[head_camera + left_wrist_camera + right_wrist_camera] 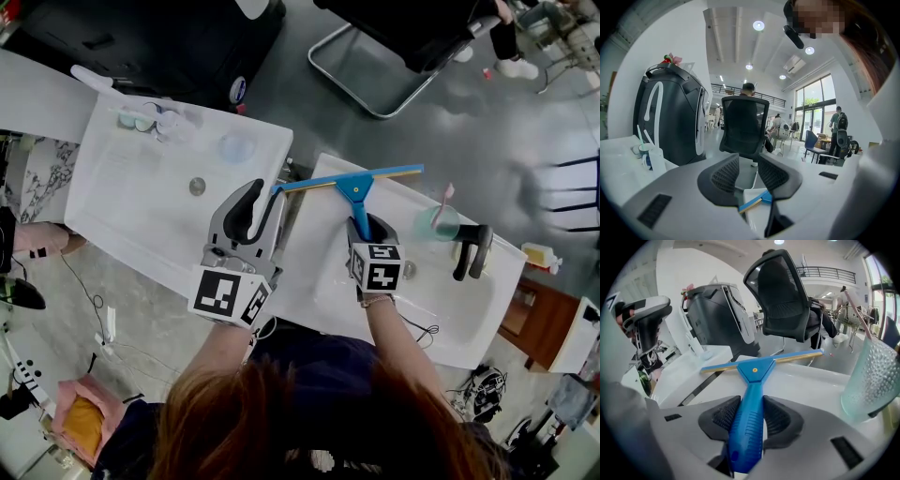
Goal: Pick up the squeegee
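The blue squeegee [354,187] stretches its long blade along the back rim of the right white sink [450,319], handle pointing toward me. My right gripper [366,225] is shut on that ribbed handle [752,376], with both pads pressed against its sides [747,413]. I cannot tell whether the blade touches the rim. My left gripper [258,208] hovers over the gap between the two sinks, by the blade's left end. It stands open with nothing between its fingers [749,164]. The blade's left tip [757,200] shows just below its jaws.
A clear tumbler with a pink toothbrush [439,222] and a black faucet [472,251] stand right of the squeegee. The left sink [141,197] carries cups [141,120] at its back. Beyond the sinks are an office chair [403,28] and a black machine [141,37].
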### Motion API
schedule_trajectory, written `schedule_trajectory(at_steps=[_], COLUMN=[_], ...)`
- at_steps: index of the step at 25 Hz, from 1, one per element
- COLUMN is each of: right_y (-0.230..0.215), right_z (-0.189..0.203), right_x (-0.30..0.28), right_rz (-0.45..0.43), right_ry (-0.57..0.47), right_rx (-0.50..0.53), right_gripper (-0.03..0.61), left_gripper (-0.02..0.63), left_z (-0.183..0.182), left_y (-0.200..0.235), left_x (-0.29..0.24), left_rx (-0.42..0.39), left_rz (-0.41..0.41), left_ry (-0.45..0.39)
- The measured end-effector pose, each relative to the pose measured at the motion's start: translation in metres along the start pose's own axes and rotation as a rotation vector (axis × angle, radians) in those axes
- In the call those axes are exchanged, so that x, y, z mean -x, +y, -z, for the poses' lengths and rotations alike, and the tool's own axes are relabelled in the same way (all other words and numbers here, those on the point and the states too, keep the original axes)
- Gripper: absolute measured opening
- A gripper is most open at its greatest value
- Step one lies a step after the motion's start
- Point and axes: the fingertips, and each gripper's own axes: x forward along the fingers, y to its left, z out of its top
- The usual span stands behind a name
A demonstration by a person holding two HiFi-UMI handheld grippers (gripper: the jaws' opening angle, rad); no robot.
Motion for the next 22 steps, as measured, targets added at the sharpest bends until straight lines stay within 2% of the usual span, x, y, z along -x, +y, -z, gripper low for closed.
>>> schedule_trajectory(at_steps=[6, 13, 18, 22], right_y=[0.000, -0.005, -0.008, -0.011], right_z=[-0.002, -0.031, -0.069, -0.096], right_x=[0.004, 0.024, 0.047, 0.072], right_rz=[-0.058, -0.038, -0.012, 0.000], right_ry=[-0.032, -0.144, -0.251, -0.340], right_rx=[-0.044, -0.016, 0.020, 0.028], right_gripper=[0.161, 0.160, 0.160, 0.160], left_gripper=[0.121, 0.119, 0.043, 0.034], left_z=[-0.002, -0.007, -0.015, -0.020], left_y=[-0.002, -0.001, -0.011, -0.020], left_x=[0.003, 0.012, 0.017, 0.022], left_rx=[0.000, -0.009, -0.009, -0.009], left_rz=[0.002, -0.014, 0.022, 0.041], left_ry=[-0.003, -0.021, -0.044, -0.053])
